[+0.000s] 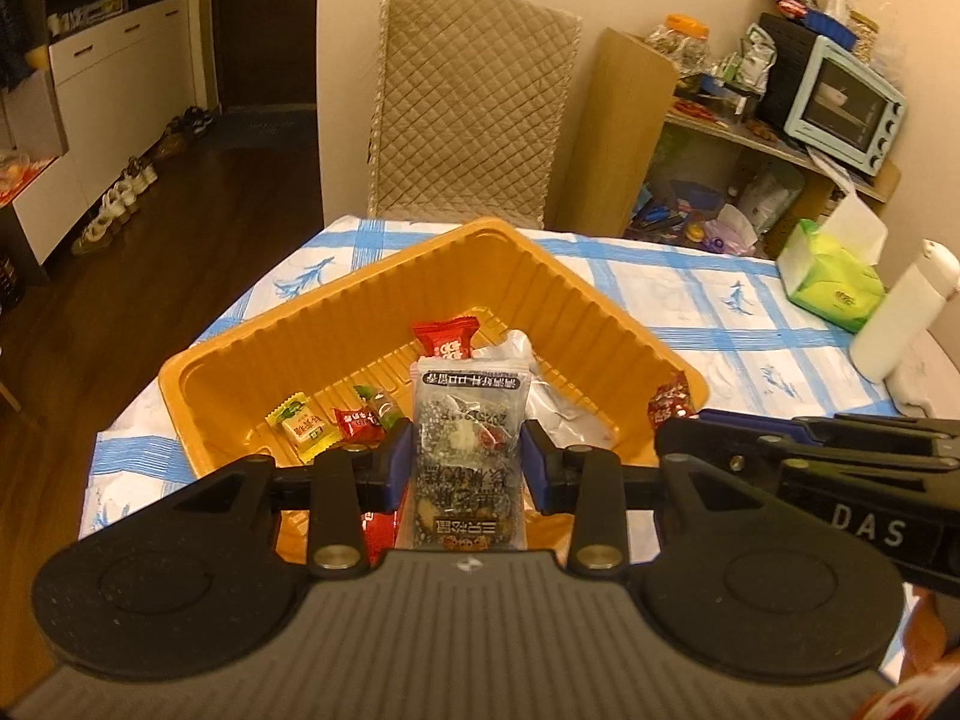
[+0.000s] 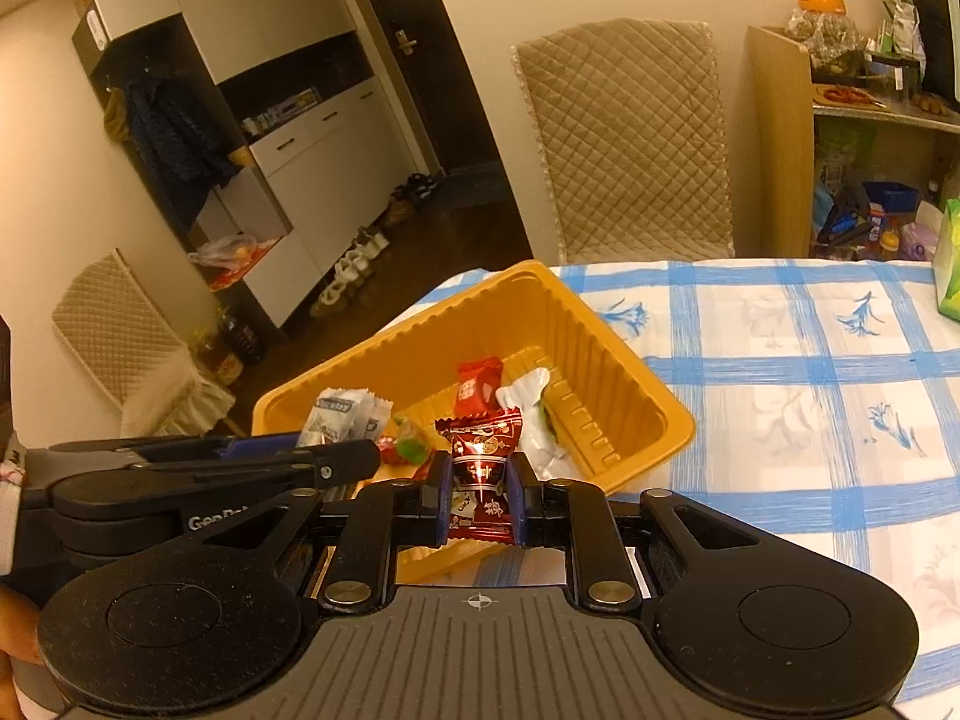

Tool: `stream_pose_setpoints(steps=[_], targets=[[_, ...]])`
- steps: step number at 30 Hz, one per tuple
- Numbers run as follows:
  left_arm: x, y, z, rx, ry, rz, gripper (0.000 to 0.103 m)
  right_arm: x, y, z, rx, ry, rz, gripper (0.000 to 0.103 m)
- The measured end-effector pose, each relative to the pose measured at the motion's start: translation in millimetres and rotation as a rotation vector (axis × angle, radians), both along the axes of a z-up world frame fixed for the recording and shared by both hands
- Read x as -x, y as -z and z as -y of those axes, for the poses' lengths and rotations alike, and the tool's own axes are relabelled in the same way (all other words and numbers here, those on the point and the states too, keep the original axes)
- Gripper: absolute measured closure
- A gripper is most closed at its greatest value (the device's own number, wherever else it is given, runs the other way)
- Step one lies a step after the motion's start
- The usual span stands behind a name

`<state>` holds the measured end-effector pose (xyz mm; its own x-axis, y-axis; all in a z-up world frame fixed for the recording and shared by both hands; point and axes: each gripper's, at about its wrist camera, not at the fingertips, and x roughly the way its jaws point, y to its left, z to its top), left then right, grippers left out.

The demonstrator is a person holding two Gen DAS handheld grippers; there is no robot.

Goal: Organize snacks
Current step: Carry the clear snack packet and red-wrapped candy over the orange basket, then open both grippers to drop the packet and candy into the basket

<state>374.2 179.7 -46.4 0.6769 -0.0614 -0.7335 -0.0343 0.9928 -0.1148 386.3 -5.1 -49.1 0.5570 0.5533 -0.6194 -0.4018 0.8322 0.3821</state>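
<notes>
From the left wrist, the left gripper (image 1: 468,456) is clenched on a grey speckled snack packet (image 1: 465,420), its blue pads pinching the packet at mid-length so the printed end sticks forward over the orange tray (image 1: 336,324). The tray sits on the blue-checked tablecloth (image 1: 690,300) and already holds a red packet (image 1: 447,339) at twelve o'clock from the held one, a crumpled white wrapper (image 1: 558,402) at two o'clock, and a yellow candy (image 1: 300,427) and a small red candy (image 1: 358,425) at nine o'clock. The right gripper (image 1: 672,420) comes in from three o'clock with a dark red candy (image 1: 667,399) at its tip.

From the right wrist, the right gripper (image 2: 479,495) is squeezed shut on that dark red candy (image 2: 480,468), held across its middle just above the tray's (image 2: 630,402) near rim. The left gripper (image 2: 354,450) reaches in from nine o'clock, the grey packet (image 2: 342,414) poking out beyond it.

Both pieces look very light. The grey packet seems a flat, crinkly film pouch with a firm bar inside, so a pinch across the body, as now, should hold better than the flimsy sealed ends. The candy's foil looks glossy and likely slippery; its solid middle is the safer place to grip, since the twisted ends would probably fold or slide.
</notes>
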Motion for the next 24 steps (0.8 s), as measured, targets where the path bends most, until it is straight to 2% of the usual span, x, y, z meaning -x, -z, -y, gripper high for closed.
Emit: stream_pose_setpoints(steps=[15, 24], targets=[[-32, 36, -12, 0.042, -0.059, -0.084, 0.068, -23, 16, -8, 0.017, 0.010, -0.029, 0.084], [-36, 34, -21, 0.054, -0.064, -0.075, 0.069, -31, 18, -10, 0.027, 0.014, -0.030, 0.084]])
